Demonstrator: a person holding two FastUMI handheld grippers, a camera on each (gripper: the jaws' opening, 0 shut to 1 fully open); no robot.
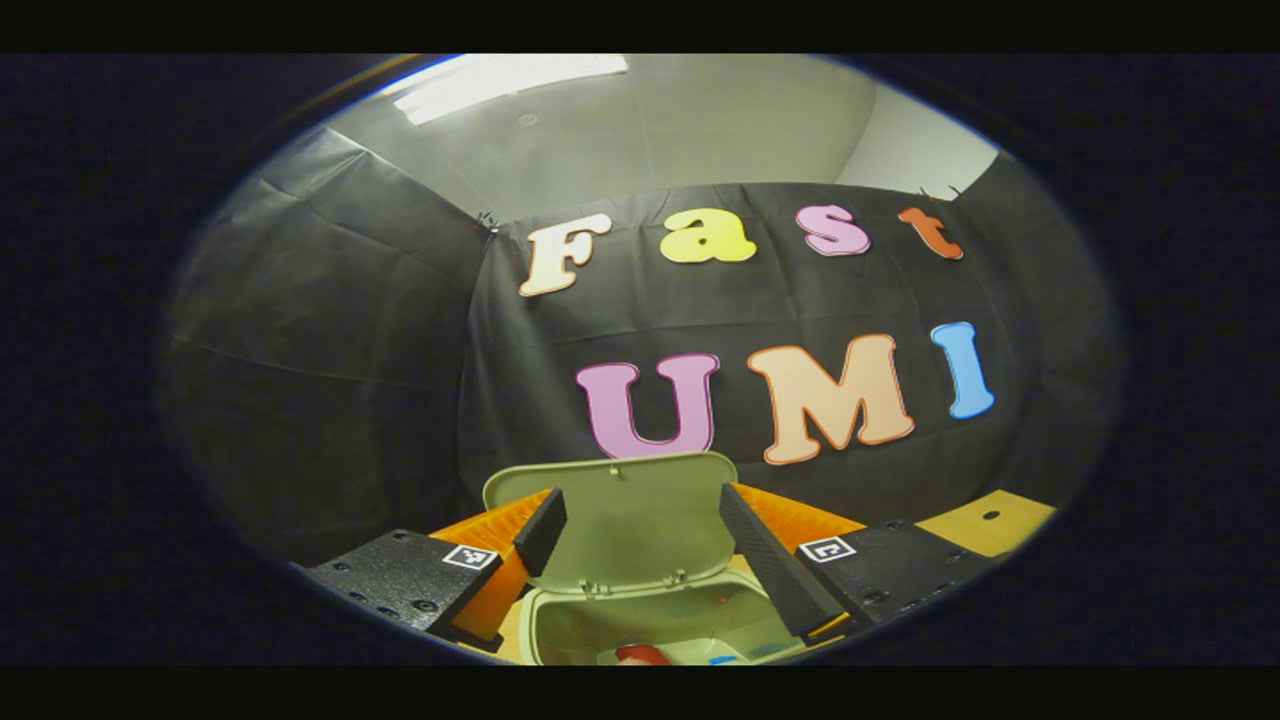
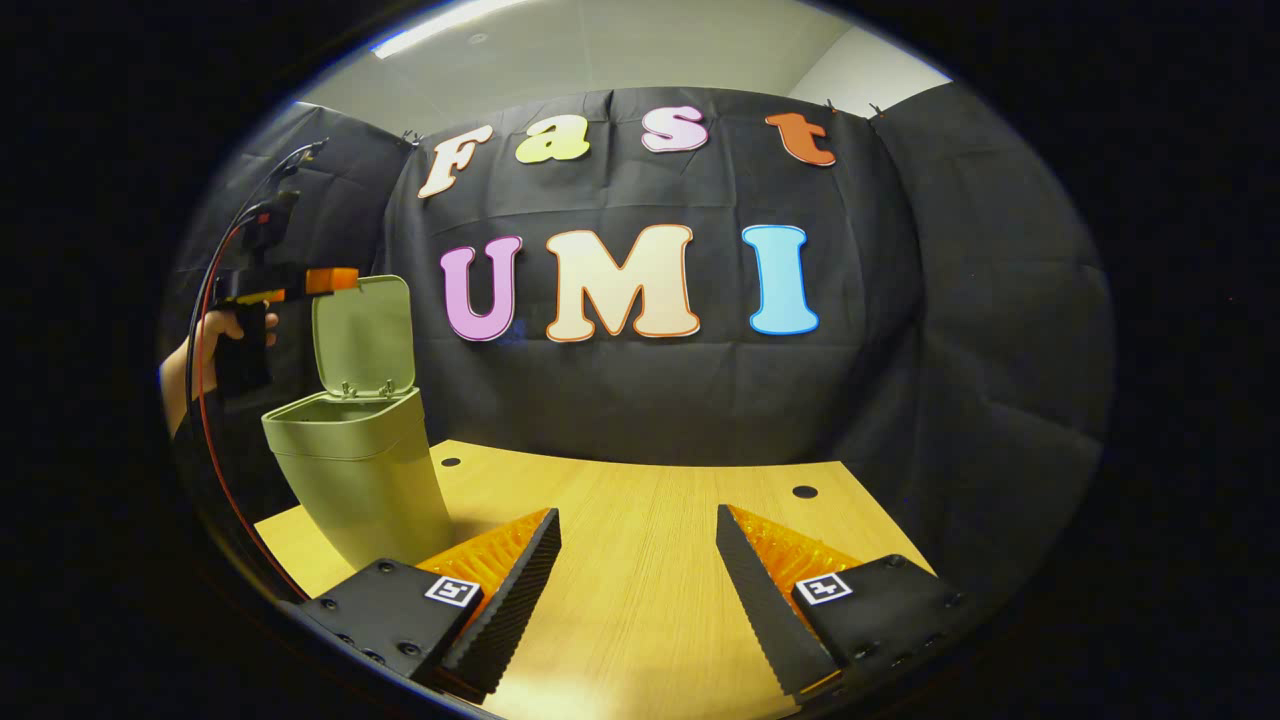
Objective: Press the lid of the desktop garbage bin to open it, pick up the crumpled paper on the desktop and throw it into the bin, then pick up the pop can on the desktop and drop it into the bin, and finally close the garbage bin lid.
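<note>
Right under my left claw [image 1: 640, 545] sits the open mouth of the pale green plastic desktop bin [image 1: 640, 625], and my fingers are spread wide with nothing between them. Down inside I catch a red shape [image 1: 643, 654] and some blue, probably the pop can, though I can't tell for sure; I can't make out the crumpled paper. Just beyond, the bin's flip lid [image 1: 625, 520] stands upright. My right claw [image 2: 638, 575] hovers over the bare light wooden tabletop [image 2: 640, 500], wide open too, holding nothing. Far left from there, the bin and my other hand [image 2: 200, 345] above it. Looks like only the closing is left: push that lid down.
</note>
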